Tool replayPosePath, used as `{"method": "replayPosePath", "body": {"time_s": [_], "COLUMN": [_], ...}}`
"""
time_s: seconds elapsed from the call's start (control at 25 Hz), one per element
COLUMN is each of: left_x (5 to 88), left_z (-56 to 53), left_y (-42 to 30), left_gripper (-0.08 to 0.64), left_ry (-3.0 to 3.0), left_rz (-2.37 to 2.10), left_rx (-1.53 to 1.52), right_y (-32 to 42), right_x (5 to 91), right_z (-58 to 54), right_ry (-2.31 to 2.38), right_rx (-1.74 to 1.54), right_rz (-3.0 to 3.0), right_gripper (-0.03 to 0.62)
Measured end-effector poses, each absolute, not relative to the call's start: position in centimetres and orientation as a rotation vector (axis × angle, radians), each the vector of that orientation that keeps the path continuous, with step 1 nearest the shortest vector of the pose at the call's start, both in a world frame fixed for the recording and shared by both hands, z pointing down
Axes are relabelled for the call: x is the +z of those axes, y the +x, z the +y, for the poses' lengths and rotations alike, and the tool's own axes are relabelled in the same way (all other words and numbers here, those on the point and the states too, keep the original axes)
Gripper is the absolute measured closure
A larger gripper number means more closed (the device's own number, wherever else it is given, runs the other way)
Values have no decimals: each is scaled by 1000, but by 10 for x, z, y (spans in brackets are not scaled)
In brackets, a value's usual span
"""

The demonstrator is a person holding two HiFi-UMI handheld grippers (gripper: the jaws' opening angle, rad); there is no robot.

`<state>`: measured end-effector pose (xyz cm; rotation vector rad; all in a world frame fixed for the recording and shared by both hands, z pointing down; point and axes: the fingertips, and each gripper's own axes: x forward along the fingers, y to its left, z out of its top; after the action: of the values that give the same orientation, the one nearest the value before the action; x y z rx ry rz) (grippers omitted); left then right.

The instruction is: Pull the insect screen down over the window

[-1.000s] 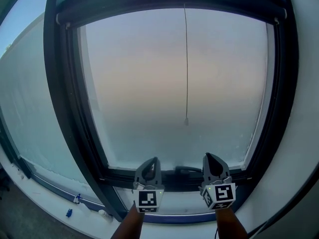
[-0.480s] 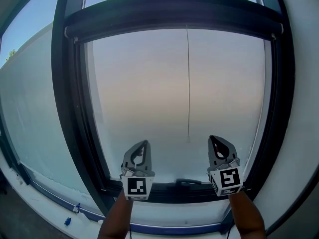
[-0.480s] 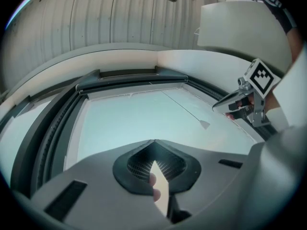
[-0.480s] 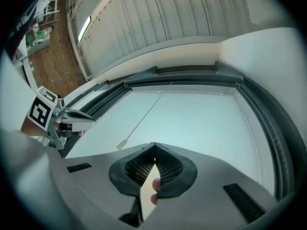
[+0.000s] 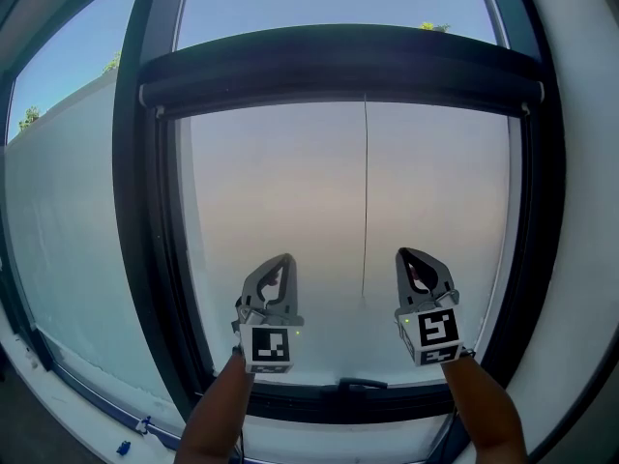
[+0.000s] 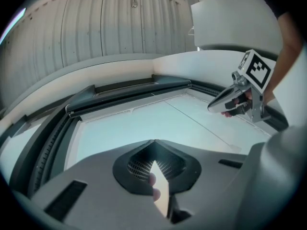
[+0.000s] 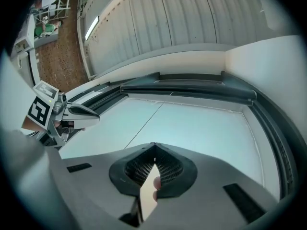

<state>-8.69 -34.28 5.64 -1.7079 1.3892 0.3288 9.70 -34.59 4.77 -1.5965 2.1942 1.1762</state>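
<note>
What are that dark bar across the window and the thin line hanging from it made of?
The dark bar looks like smooth, matte dark grey metal or plastic; its even surface leaves that open. The thin line seems to be a fine cord or string: hair-thin and hanging straight.

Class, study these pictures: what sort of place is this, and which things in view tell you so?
Probably indoors, at a window in a workshop-like hall. A dark window frame carries an insect-screen bar near its top, with a thin pull cord hanging from it, and corrugated panelling runs above.
</note>
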Motion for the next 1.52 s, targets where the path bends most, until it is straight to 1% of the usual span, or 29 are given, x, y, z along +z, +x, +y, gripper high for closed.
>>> {"method": "replayPosePath", "body": {"time_s": [0.12,0.36,0.56,0.92,1.2,1.32,1.44,1.52], "left_x": [35,-21,-65,-115,-150,-167,-174,-173], "left_z": [-342,-347,-349,-364,-366,-369,-378,-383], "left_y": [-75,-71,-77,-92,-91,-97,-102,-104], "left_gripper": [560,558,558,558,560,558,553,467], "left_ry": [-1757,-1842,-1647,-1370,-1199,-1151,-1113,-1088], "left_rz": [1312,1266,1308,1413,1459,1496,1499,1485], "left_rx": [358,450,294,20,-125,-190,-332,-415], "right_y": [97,99,102,98,99,105,109,112], "right_x": [21,-31,-69,-112,-142,-151,-163,-169], "right_z": [-347,-350,-348,-337,-338,-346,-350,-351], "right_ry": [-1631,-1748,-1833,-1894,-2018,-2093,-2135,-2145], "right_rx": [1217,1486,1685,2083,2276,2357,2405,2411], "right_rz": [2118,1947,1842,1585,1471,1457,1421,1420], "right_gripper": [591,591,591,591,590,561,532,488]}}
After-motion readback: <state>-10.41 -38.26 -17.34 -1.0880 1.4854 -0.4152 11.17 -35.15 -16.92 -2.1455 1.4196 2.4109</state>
